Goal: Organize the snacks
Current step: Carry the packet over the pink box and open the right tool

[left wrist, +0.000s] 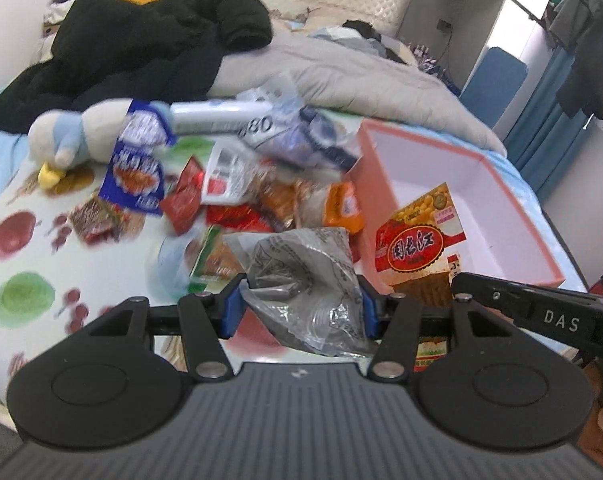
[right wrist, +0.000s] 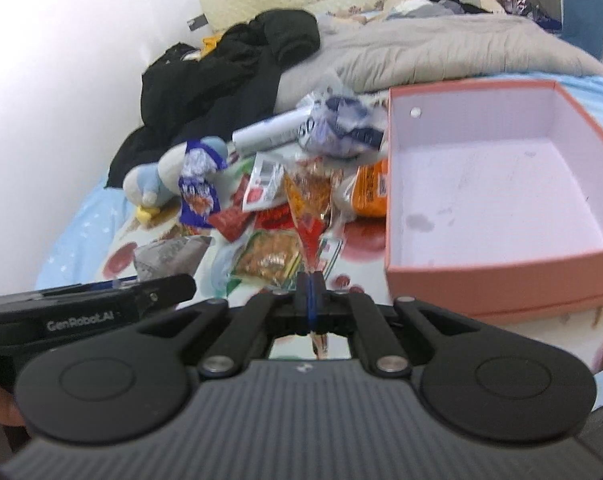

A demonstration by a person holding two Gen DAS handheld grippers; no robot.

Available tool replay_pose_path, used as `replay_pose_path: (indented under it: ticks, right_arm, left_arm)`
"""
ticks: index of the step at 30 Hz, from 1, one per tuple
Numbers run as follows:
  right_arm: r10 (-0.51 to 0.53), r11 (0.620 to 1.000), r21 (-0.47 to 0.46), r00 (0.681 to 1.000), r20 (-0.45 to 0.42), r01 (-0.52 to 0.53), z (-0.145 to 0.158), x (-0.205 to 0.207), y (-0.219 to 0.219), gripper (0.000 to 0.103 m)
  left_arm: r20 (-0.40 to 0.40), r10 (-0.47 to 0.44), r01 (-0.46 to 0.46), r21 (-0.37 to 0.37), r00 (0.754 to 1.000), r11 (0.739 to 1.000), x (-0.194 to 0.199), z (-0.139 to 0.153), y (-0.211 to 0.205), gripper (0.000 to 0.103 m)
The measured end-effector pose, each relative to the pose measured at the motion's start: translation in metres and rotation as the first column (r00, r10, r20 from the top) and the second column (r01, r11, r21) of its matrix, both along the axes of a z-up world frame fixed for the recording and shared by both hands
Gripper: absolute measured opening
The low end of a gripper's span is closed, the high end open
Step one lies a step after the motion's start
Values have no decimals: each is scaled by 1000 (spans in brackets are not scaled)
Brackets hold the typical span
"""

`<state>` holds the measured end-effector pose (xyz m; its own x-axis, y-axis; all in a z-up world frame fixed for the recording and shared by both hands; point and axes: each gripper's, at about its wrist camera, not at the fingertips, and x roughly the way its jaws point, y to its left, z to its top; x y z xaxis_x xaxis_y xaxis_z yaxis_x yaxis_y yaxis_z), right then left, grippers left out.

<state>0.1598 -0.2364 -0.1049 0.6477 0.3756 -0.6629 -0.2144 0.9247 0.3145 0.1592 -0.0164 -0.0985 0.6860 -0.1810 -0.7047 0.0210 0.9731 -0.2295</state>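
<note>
The right hand-held gripper (right wrist: 310,286) pinches a clear orange-red snack packet (right wrist: 308,204) edge-on, its jaws closed on the bottom corner. To the right sits an open pink box (right wrist: 501,276), white inside. Farther off, snack packets (right wrist: 269,256) litter the bed (right wrist: 81,236) beside a blue plush toy (right wrist: 157,184). The left hand-held gripper (right wrist: 173,286) enters from the near left.

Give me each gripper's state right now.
Left gripper: closed on the grey crinkled packet.
Right gripper: shut on the red-and-yellow snack packet.

Snack pile (left wrist: 237,184) lies left of box (left wrist: 481,184), seemingly touching
</note>
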Motion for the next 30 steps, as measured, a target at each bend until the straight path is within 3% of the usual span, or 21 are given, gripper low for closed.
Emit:
replay_pose_path:
  ticks: [8, 15, 18, 23, 30]
  right_arm:
    - [-33, 999, 23, 998, 60, 32, 50, 13, -28, 3]
    - [-110, 994, 22, 990, 89, 108, 66, 39, -66, 3]
    - [-143, 990, 5, 985, 97, 144, 63, 53, -85, 3]
    - [-174, 984, -16, 982, 70, 175, 45, 81, -112, 3]
    - [-199, 979, -56, 979, -38, 197, -9, 118, -140, 3]
  left_arm:
    - [53, -40, 41, -23, 998, 999, 35, 47, -34, 61]
    - [53, -104, 107, -52, 993, 993, 79, 55, -74, 61]
    - [25, -132, 134, -88, 991, 987, 102, 47, -93, 61]
    - [-39, -188, 184, -84, 981, 979, 144, 16, -128, 61]
    - [-158, -239, 230, -73, 958, 970, 190, -43, -166, 61]
